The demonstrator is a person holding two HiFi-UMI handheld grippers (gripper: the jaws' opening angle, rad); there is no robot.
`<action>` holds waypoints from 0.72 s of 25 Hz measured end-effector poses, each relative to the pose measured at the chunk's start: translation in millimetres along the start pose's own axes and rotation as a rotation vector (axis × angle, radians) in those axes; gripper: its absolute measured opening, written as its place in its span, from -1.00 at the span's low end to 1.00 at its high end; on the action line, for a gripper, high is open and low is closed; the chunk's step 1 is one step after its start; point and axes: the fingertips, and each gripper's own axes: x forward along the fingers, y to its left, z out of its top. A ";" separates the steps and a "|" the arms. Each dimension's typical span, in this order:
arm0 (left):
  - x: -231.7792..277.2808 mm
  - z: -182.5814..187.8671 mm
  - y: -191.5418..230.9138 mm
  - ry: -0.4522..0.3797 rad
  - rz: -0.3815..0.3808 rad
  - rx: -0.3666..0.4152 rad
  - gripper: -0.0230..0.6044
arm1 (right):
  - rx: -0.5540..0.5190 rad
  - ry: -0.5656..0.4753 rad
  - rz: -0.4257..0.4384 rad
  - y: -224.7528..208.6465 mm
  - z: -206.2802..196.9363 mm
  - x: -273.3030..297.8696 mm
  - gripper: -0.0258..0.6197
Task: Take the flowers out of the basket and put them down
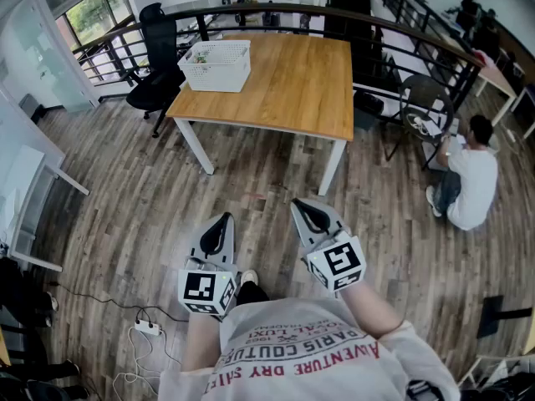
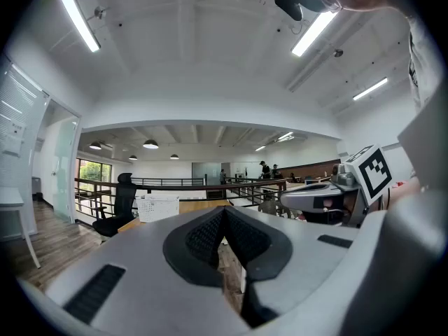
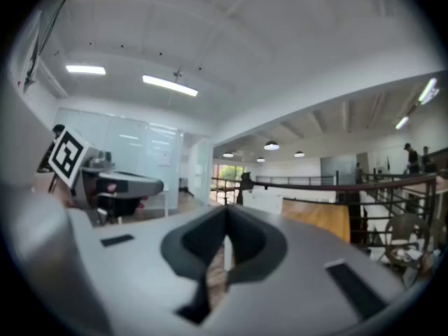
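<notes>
Nearest the camera is the person's light shirt (image 1: 309, 353) with red print. The left gripper (image 1: 223, 218) and right gripper (image 1: 300, 205) are held side by side out in front of it, over the wood plank floor (image 1: 125, 199), and both point toward the table.

Looking along each one's own jaws, the dark pads meet at the tip on both. So both are pinched closed with nothing between them.

Down on the person's left there's a white power strip (image 1: 148, 327) with cords on the floor.

Further out is the wooden table (image 1: 292, 82) on white legs, well apart from the grippers. The white basket (image 1: 219, 65) sits at its far left corner. The flowers (image 1: 199, 56) are inside it, just a bit of green and pale stuff at the left end, too small to make out more.

A black office chair (image 1: 157, 61) stands just beside that corner. Behind it all runs a dark railing (image 1: 276, 8). Off to the right, a person in a white top (image 1: 470, 174) is crouched low near a dark chair (image 1: 425, 107).
</notes>
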 end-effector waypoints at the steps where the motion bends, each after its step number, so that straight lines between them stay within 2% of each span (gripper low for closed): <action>1: 1.7 0.3 0.9 -0.001 -0.001 0.000 -0.84 | 0.003 0.003 -0.001 -1.0 -0.9 1.8 -0.83; 10: 11.9 -3.4 6.9 0.006 -0.013 -0.012 -0.84 | 0.013 0.031 0.019 -1.4 -11.7 16.5 -0.83; 18: 22.2 -9.1 15.2 0.024 -0.019 -0.023 -0.84 | 0.069 0.065 0.024 -7.7 -23.3 29.9 -0.83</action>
